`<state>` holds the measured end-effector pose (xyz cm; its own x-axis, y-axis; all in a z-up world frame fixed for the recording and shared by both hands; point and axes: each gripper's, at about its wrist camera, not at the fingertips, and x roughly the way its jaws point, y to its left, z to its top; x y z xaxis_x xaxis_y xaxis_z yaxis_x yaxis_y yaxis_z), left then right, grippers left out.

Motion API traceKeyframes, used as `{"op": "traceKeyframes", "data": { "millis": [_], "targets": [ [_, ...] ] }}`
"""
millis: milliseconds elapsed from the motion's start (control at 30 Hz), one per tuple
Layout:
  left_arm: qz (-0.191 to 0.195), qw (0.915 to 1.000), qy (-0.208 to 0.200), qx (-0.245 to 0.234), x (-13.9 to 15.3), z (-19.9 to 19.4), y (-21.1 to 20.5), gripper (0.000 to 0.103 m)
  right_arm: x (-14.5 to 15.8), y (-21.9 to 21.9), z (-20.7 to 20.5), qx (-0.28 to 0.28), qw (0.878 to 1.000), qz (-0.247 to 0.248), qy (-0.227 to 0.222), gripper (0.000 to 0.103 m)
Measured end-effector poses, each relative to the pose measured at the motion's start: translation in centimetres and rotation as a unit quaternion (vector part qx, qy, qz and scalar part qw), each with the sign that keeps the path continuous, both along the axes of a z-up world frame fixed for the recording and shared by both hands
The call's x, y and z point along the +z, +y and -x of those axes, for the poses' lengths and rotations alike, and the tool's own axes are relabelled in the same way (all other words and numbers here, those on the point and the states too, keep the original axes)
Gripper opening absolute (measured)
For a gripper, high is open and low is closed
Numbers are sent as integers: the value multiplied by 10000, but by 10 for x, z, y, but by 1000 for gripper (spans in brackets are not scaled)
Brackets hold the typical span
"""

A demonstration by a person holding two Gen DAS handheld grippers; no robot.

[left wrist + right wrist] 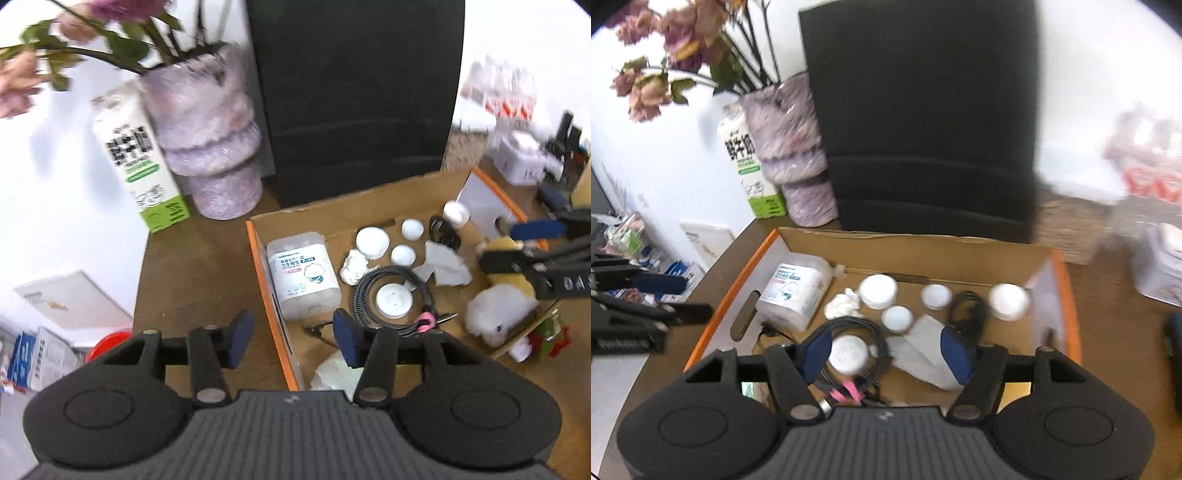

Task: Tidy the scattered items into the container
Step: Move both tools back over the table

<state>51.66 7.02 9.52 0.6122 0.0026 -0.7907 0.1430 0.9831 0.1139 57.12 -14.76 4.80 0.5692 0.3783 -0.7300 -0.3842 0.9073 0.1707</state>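
A cardboard box [275,317] with orange edges lies open on the brown table. Inside are a cotton swab tub [303,275], several white round lids [372,242], a crumpled tissue [354,266], a coiled black cable [393,299] with a pink tie around a white puck, and a sheet of paper [445,266]. A white and yellow plush toy [495,310] leans at the box's right side. My left gripper [293,338] is open above the box's left wall, with nothing between its pads. My right gripper [886,352] is open above the cable [857,332] and paper [923,347], holding nothing.
A lilac vase [210,147] with flowers and a milk carton [138,158] stand behind the box on the left. A black chair back [354,92] rises behind it. White boxes and clutter [517,158] sit at the far right. The table edge [142,258] runs along the left.
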Motion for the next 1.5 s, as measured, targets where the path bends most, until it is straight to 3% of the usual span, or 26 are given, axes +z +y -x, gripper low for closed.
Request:
{"op": "traceKeyframes", "data": {
  "millis": [167,367,433,800,933,1067,1133,1200,1300,1400,1500],
  "targets": [
    [120,9991,-321,264,31,36,-7,70,22,-36,38,-170,9997,95,-129,67],
    [227,9976,-614,224,50,96,-20,78,39,-76,94,-238,9990,156,-334,72],
    [430,9965,-697,190,47,120,-22,81,39,-89,117,-242,9988,169,-397,75],
    [822,9892,-1208,64,-9,257,-33,92,-7,-120,260,44,9953,98,-967,85],
    [918,9859,-1387,198,-34,300,-42,92,-28,-124,294,-62,9949,108,-1006,86],
    [1058,9824,-1462,487,-63,333,-51,92,-48,-133,329,-404,9922,-321,-1131,88],
    [924,9790,-1719,584,-78,350,-58,92,-63,-139,347,-763,9882,-634,-1163,88],
    [519,9782,-1961,451,-92,366,-68,92,-75,-140,360,-1002,9860,-728,-1118,88],
    [344,9841,-1733,196,-107,373,-76,92,-89,-128,371,-801,9910,-432,-986,88],
    [721,9870,-1426,177,-109,375,-74,92,-92,-116,378,-707,9915,-138,-1084,88],
    [994,9881,-1157,188,-106,379,-73,92,-90,-109,383,-566,9922,-202,-1089,88]
  ]
}}
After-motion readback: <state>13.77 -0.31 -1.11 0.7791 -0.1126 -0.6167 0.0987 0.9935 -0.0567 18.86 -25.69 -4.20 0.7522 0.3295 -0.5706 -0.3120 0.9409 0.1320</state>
